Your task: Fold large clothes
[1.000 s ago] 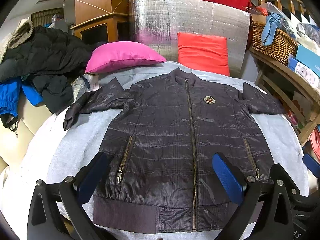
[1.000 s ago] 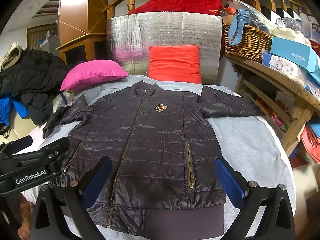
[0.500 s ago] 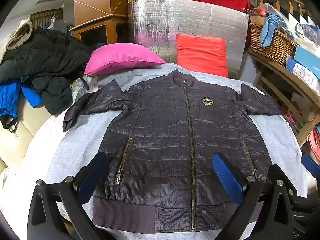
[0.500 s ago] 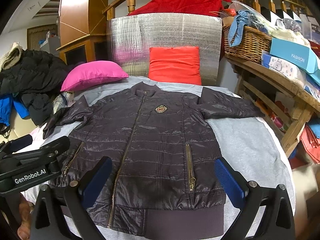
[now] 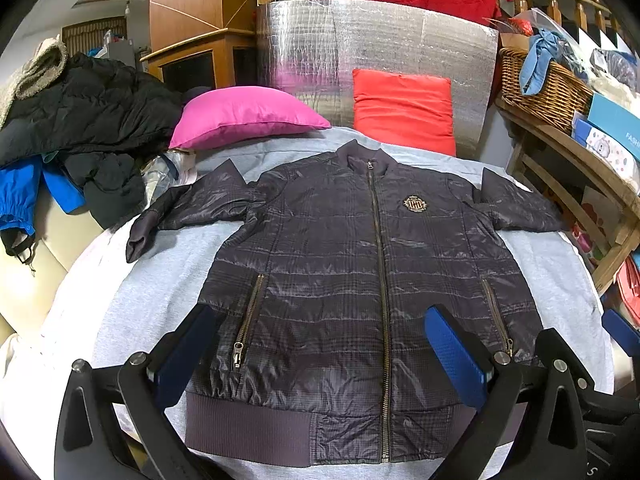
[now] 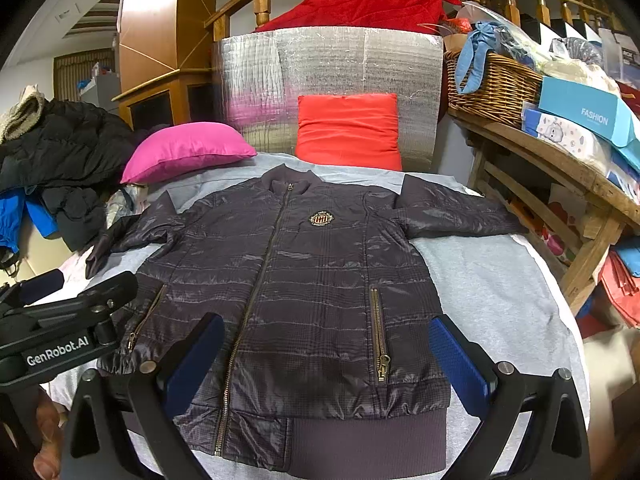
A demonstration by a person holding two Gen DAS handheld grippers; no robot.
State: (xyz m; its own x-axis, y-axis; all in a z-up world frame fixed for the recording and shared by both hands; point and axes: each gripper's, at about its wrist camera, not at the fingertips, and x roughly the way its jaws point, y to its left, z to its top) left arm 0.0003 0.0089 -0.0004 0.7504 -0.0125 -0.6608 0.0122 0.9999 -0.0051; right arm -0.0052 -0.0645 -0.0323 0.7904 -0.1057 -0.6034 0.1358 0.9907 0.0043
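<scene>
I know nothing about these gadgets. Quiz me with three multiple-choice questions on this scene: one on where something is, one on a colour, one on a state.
1. Where is the badge on the jacket?
A chest
B hem
C sleeve cuff

2. What colour is the pillow lying flat beside the jacket?
A green
B pink
C white

3. How is the jacket's zip?
A open
B closed to the collar
C half open

Answers: 1 A, it sits beside the zip below the collar. 2 B, it is bright pink. 3 B, both fronts meet all the way up.

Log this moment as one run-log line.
jacket flat, zipped, unfolded | left claw open, over hem | right claw open, over hem | nothing held
</scene>
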